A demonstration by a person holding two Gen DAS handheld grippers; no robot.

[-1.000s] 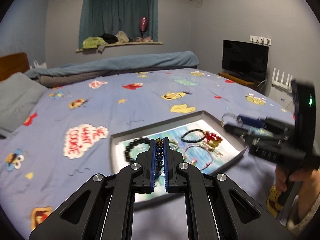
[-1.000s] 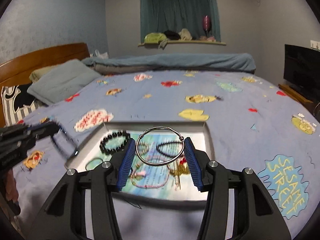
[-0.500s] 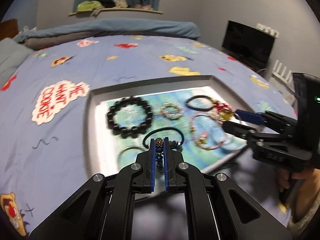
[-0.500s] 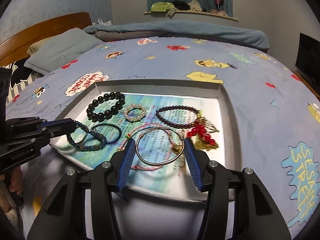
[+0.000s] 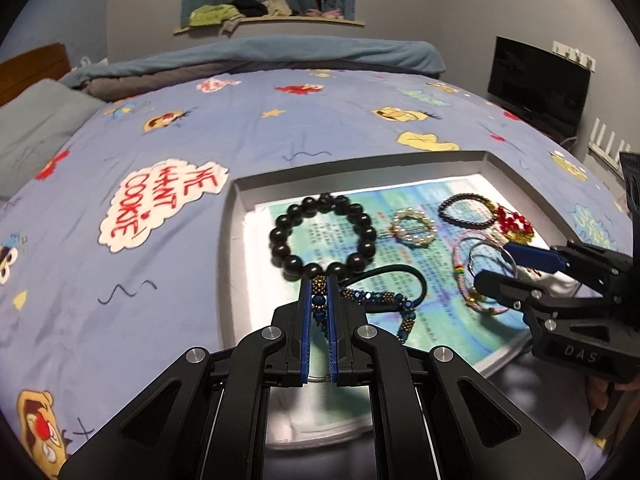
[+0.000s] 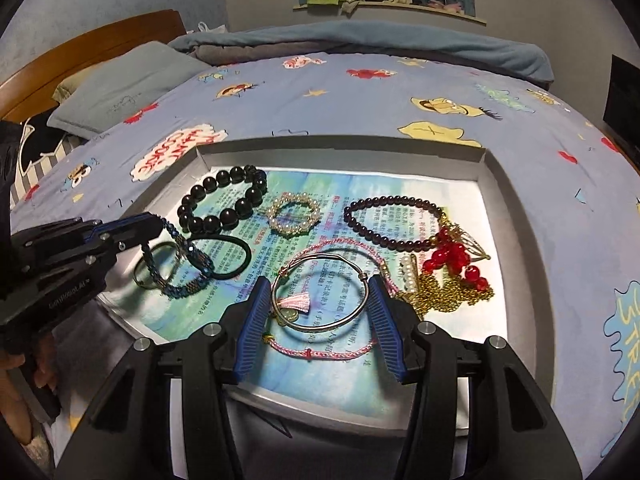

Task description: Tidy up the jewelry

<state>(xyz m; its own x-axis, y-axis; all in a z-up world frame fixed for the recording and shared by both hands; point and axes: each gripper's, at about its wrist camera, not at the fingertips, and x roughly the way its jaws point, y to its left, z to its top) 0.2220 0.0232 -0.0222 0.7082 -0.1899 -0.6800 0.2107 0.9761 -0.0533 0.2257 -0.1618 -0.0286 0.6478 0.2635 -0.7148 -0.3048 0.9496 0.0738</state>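
Both tools have come down over the tray [image 6: 496,184] on the bed — placing looks close. The left tool [image 5: 319,280] is pressed together on a blue beaded bracelet [image 6: 188,268] trailing onto the tray; the right tool [image 6: 320,300], half spread, grips a silver bangle [image 6: 320,292] just above the paper.

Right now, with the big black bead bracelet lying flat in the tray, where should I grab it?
Come from above and pinch one side of the black bead bracelet, one finger inside the open loop and one outside. It lies flat, so nothing sticks up.
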